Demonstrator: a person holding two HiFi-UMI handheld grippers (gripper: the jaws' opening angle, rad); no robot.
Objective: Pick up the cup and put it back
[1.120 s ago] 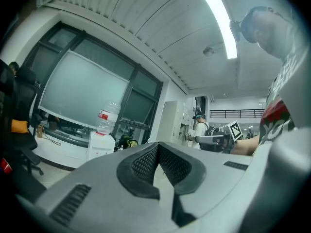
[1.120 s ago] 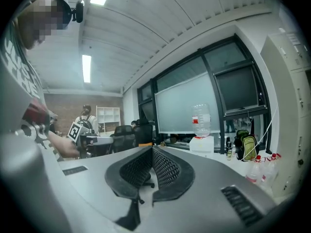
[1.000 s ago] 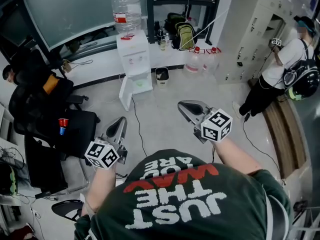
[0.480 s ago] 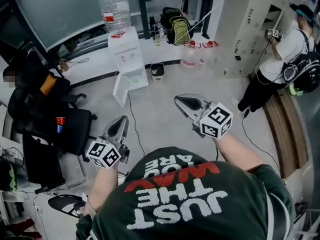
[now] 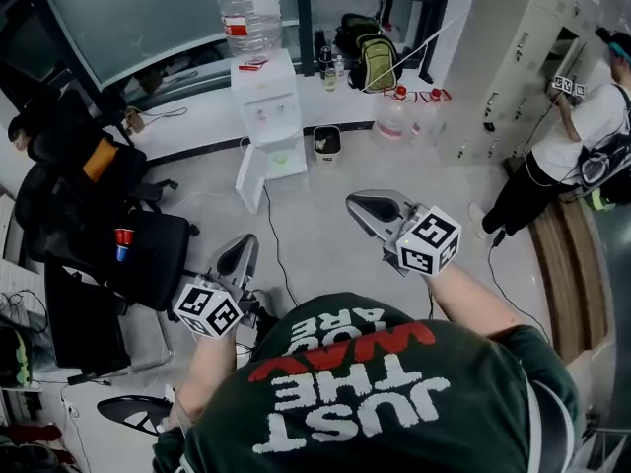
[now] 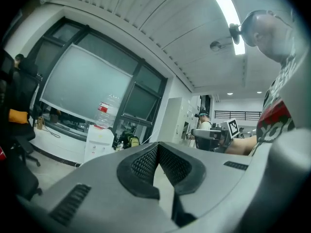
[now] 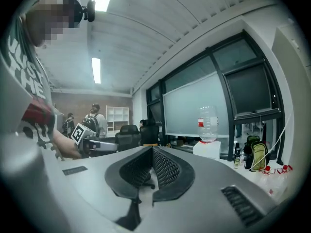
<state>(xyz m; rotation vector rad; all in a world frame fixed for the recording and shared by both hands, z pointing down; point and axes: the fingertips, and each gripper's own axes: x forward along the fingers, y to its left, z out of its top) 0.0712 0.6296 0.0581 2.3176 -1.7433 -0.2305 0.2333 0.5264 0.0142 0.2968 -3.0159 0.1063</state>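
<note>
A small red cup [image 5: 123,236] with a blue one [image 5: 123,255] right under it sits on a black seat [image 5: 148,264] at the left of the head view. My left gripper [image 5: 237,255] hangs in the air over the floor to the right of that seat, jaws shut and empty. My right gripper [image 5: 371,207] is held higher, over the middle of the floor, also shut with nothing in it. In the left gripper view the pads [image 6: 146,165] meet at the tip of the left gripper [image 6: 156,145]. The right gripper [image 7: 152,149] shows the same closed pads.
A white water dispenser [image 5: 268,106] with a bottle [image 5: 251,13] stands at the back, its cable [image 5: 273,239] trailing over the floor. A small bin [image 5: 326,143] and a backpack [image 5: 378,62] are nearby. Lockers [image 5: 513,57] and a standing person [image 5: 577,141] are at right, black office chairs [image 5: 69,166] at left.
The head view has swung a little, so the room sits differently in frame. Both grippers stay shut and empty, the left one now slightly lower.
</note>
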